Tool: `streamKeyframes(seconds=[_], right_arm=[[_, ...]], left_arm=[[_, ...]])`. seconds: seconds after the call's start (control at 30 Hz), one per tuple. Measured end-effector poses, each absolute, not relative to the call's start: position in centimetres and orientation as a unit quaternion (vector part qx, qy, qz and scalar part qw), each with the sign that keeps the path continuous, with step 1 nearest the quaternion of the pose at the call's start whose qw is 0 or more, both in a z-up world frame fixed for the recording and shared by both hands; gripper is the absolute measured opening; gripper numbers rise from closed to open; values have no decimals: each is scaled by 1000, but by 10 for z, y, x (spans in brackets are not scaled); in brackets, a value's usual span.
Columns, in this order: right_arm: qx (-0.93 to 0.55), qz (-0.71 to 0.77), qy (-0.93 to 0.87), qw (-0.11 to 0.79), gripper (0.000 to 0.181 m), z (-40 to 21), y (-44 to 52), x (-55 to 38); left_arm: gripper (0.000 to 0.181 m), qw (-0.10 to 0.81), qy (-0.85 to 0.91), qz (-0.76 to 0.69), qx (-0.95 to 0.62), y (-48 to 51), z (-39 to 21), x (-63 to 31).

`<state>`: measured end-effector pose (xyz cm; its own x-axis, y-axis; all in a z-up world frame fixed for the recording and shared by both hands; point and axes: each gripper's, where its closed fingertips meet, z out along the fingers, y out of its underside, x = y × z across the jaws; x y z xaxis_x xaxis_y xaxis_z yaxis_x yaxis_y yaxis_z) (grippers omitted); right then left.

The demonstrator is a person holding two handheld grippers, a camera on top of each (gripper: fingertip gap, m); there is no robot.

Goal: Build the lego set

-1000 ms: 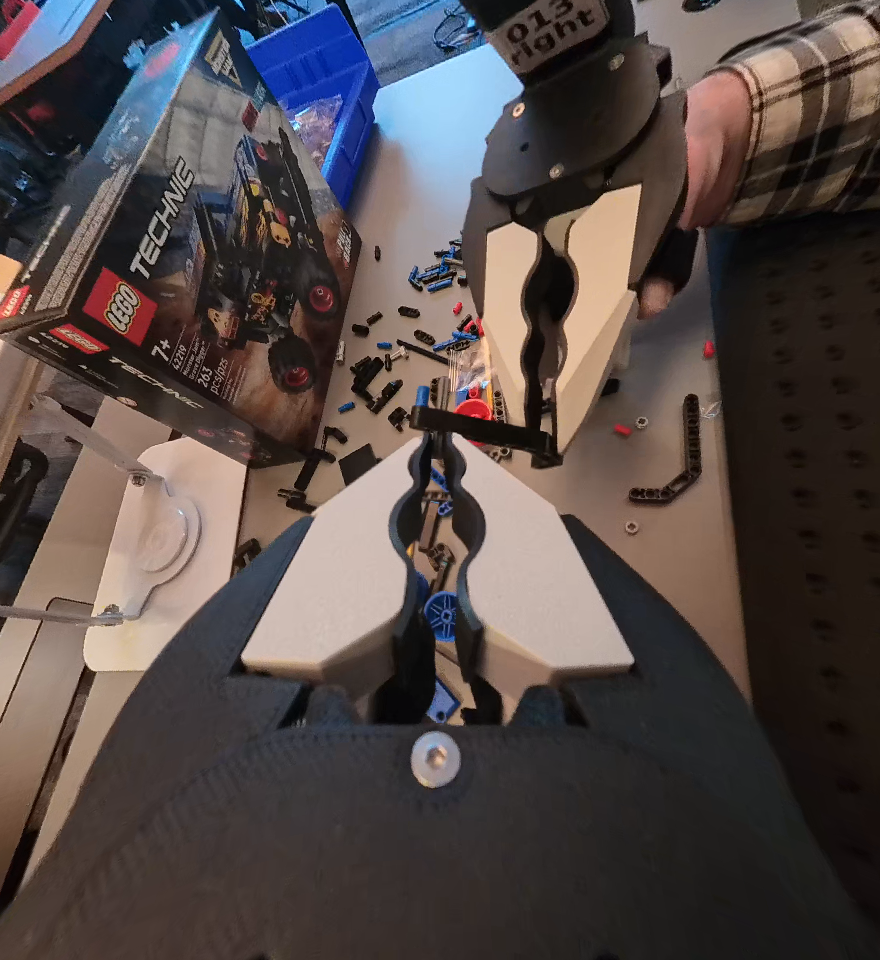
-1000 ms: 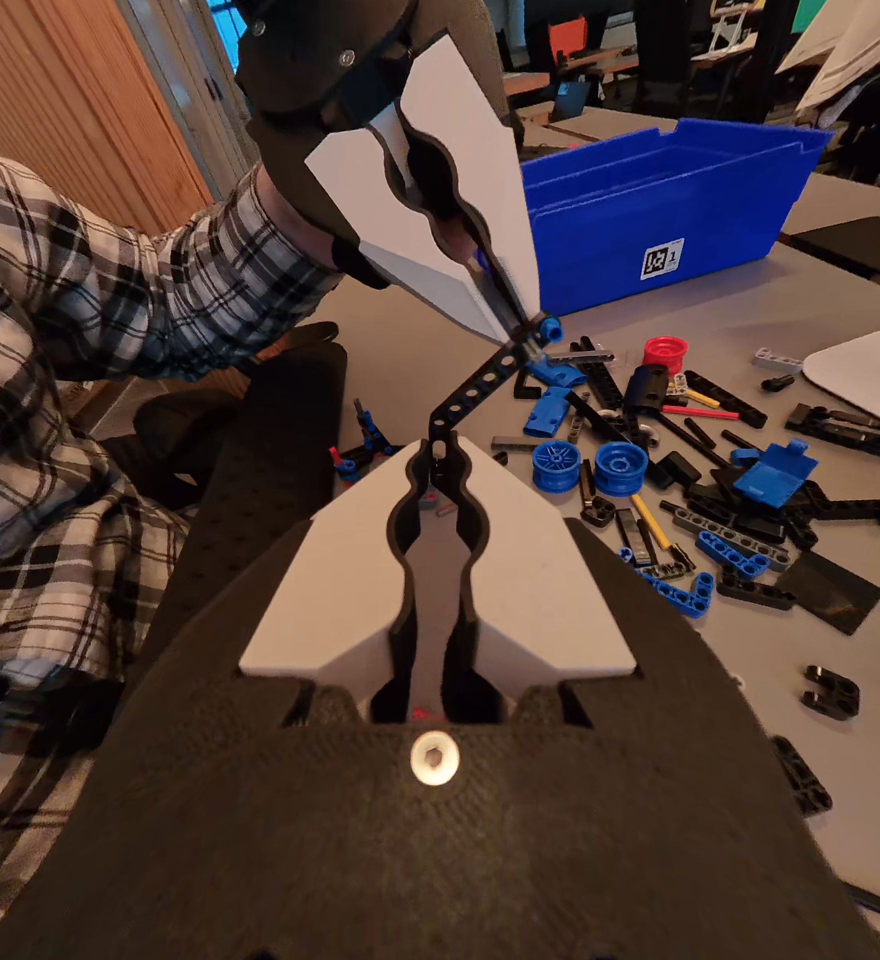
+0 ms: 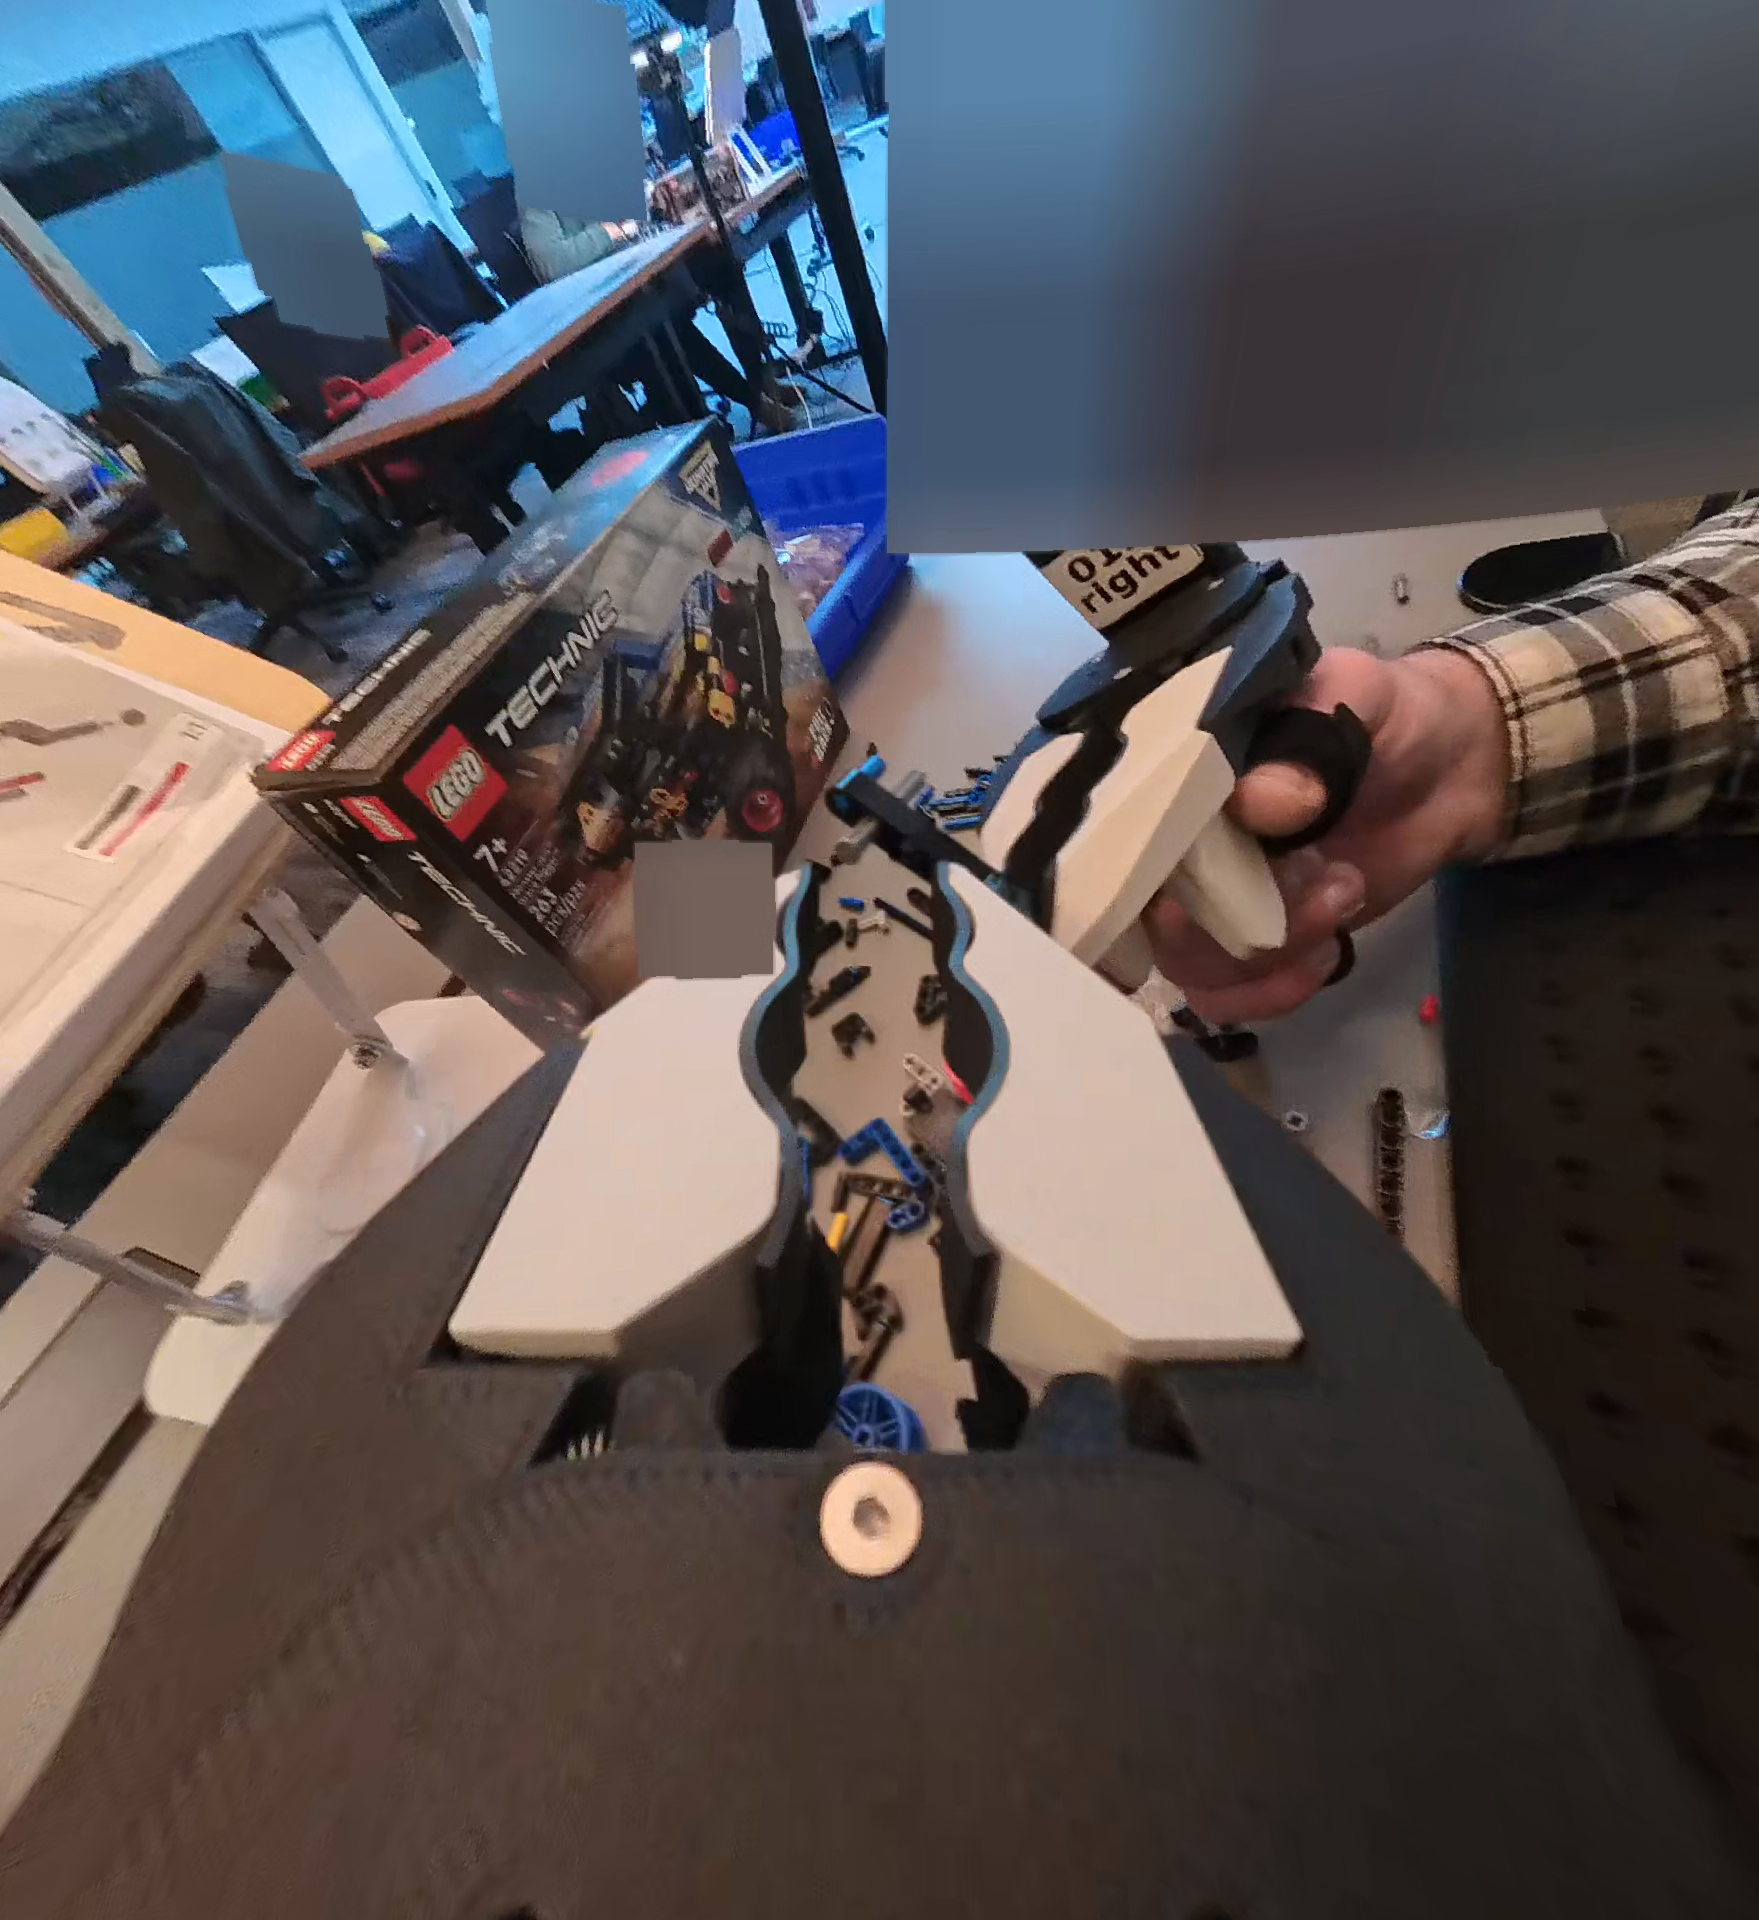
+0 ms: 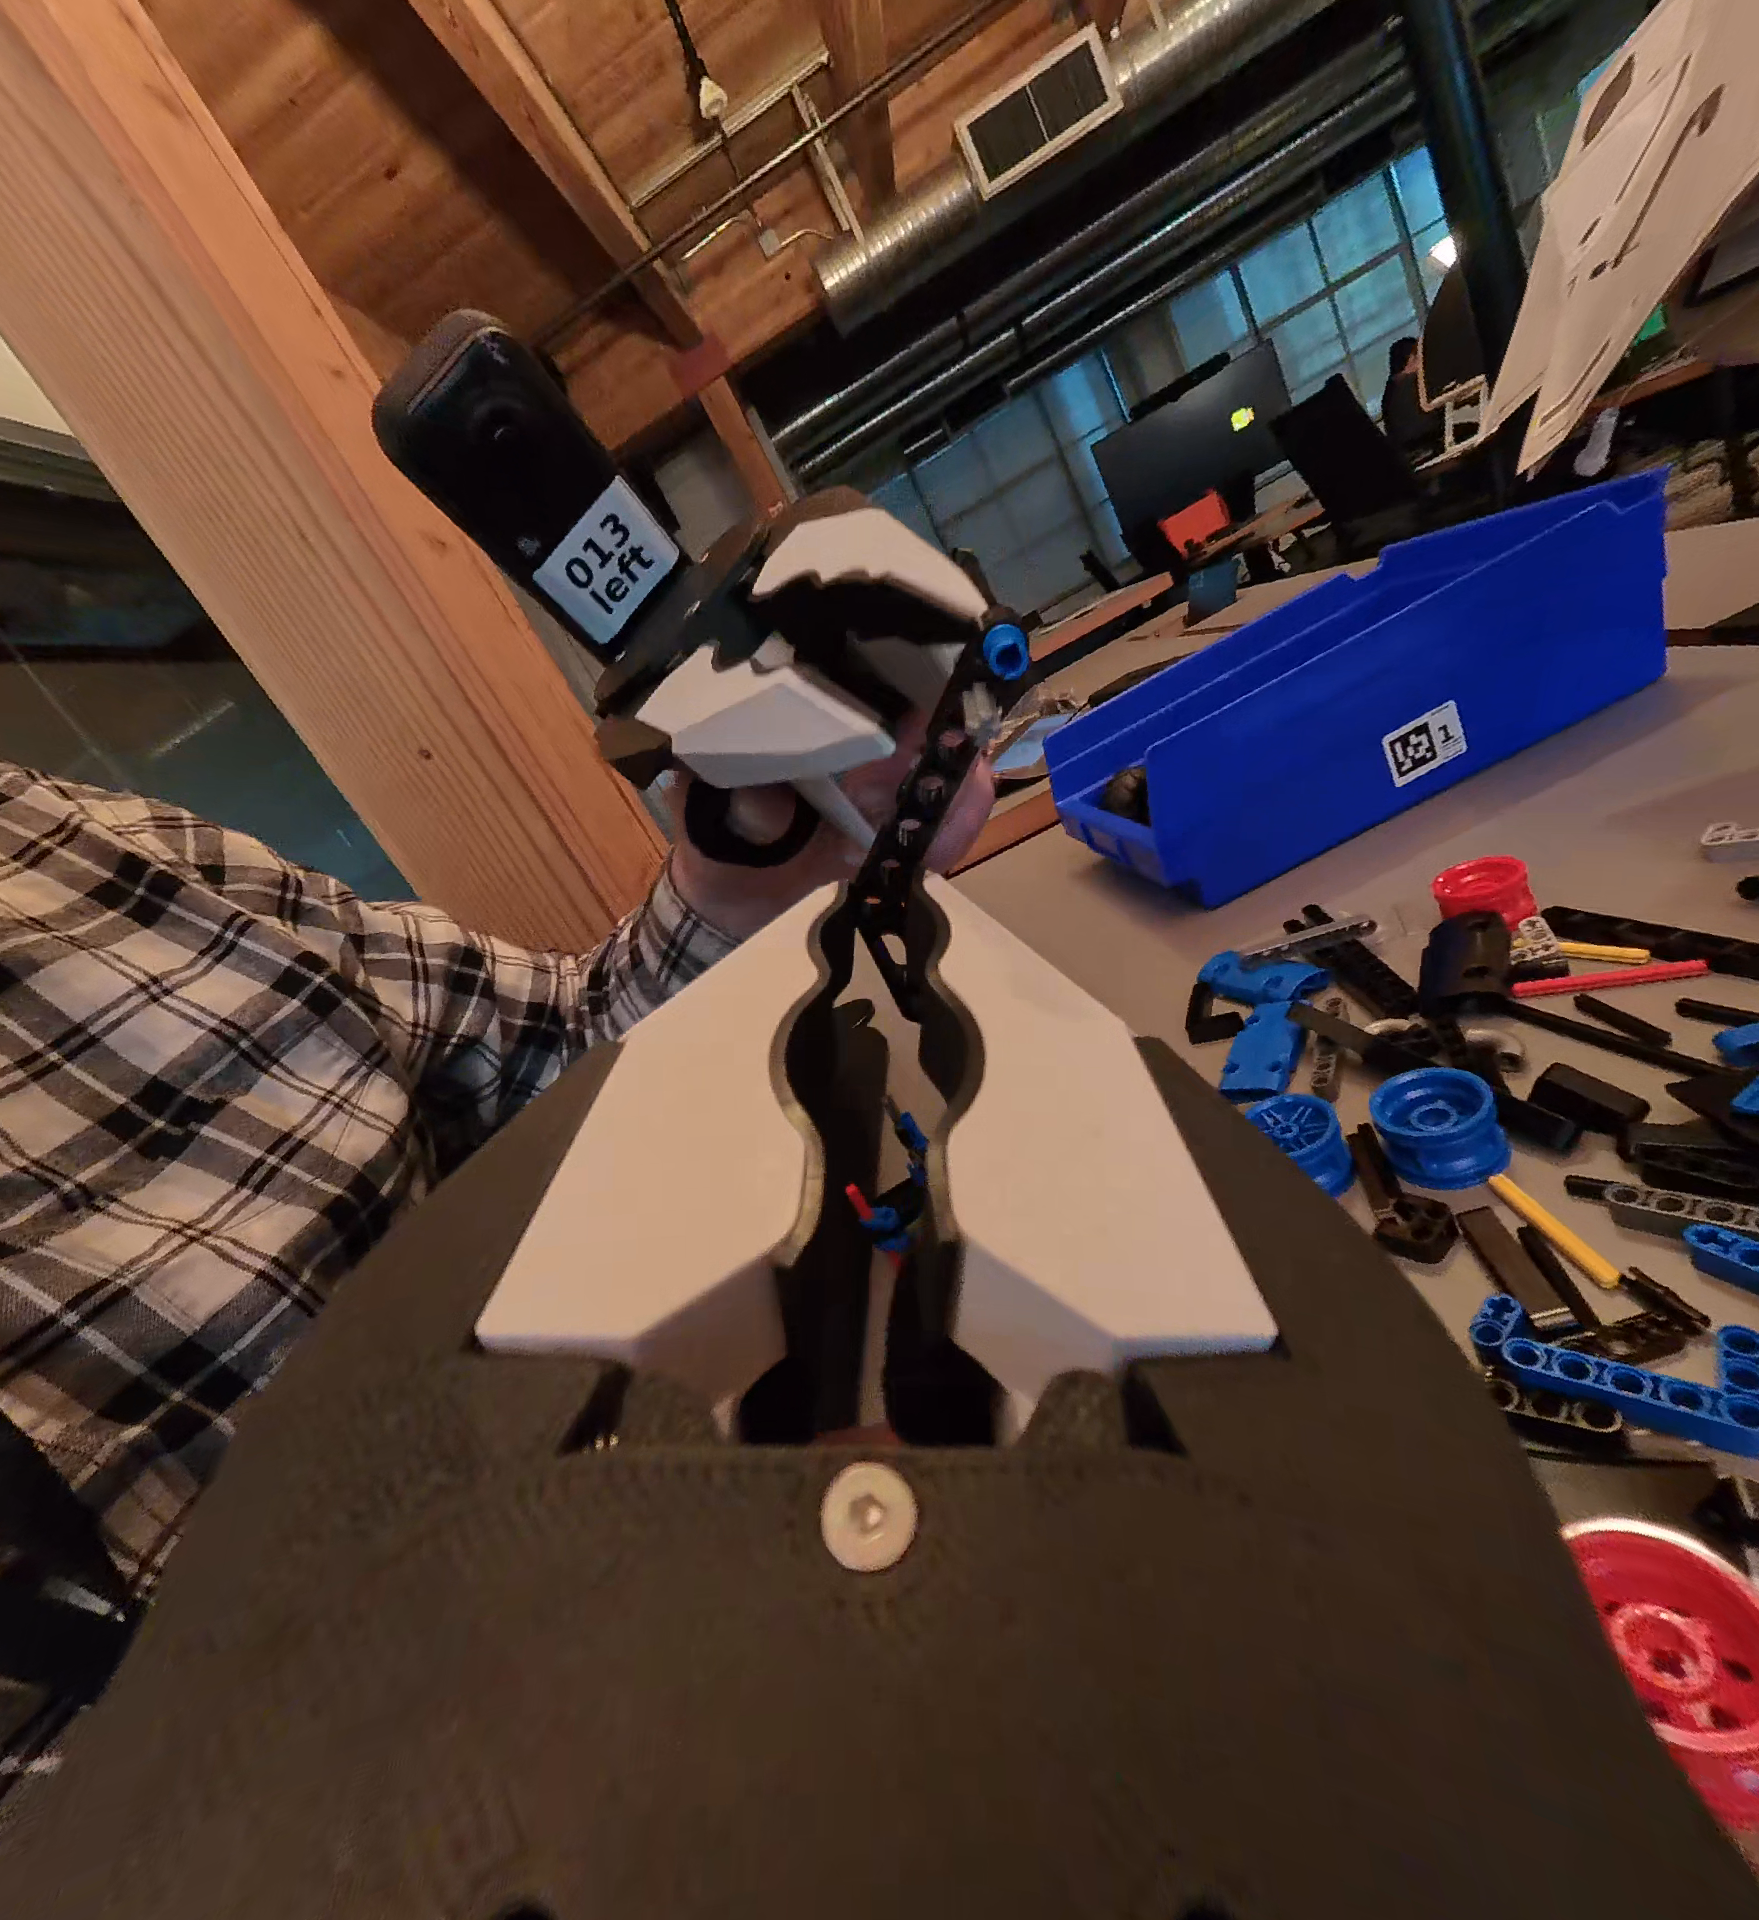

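Both claws had risen off the tabletop [image 4: 1477, 831], the left claw [image 3: 870, 883] now parted and empty while the right claw [image 4: 880, 925] stayed clamped on the black lego beam [image 4: 916, 821] with its blue pin [image 4: 1005, 652].

Matt, grainy black plastic is seen on the body of the right hand-held gripper [image 4: 880, 940], with smooth off-white finger [image 4: 1051, 1143] faces and a bright metal screw [image 4: 867, 1516]. The black beam [image 4: 916, 831] and blue bin [image 4: 1374, 717] are glossy plastic — the surface [image 4: 1477, 862] matt grey. The pillar [image 4: 262, 436] is grained wood; the sleeve [image 4: 179, 997] woven plaid cloth; the box [image 3: 584, 748] printed card.
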<state>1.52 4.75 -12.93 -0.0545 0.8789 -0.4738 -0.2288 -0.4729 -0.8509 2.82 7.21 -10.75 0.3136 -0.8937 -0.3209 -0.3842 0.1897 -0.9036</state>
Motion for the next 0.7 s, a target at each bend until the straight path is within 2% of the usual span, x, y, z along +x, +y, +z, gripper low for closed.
streamKeyframes(seconds=[0.07, 0.13, 0.17, 0.27, 0.33, 0.43, 0.7], right_arm=[[-547, 659, -302, 418, 7, -130, 47, 14], [-550, 651, -308, 422, 7, -131, 46, 13], [-553, 647, -309, 425, 7, -132, 47, 13], [-562, 632, -312, 432, 7, -135, 49, 16], [-564, 627, -312, 437, 7, -134, 50, 16], [-566, 625, -307, 441, 8, -134, 52, 17], [-579, 601, -318, 450, 8, -139, 54, 15]], left_arm=[[16, 544, 539, -236, -598, 71, -113, 33], [0, 539, 543, -242, -597, 71, -114, 36], [0, 533, 550, -245, -594, 70, -115, 38], [0, 516, 568, -247, -592, 71, -118, 38], [10, 512, 564, -260, -594, 72, -115, 36], [16, 531, 539, -271, -595, 74, -107, 33], [17, 525, 551, -261, -594, 69, -113, 43]])
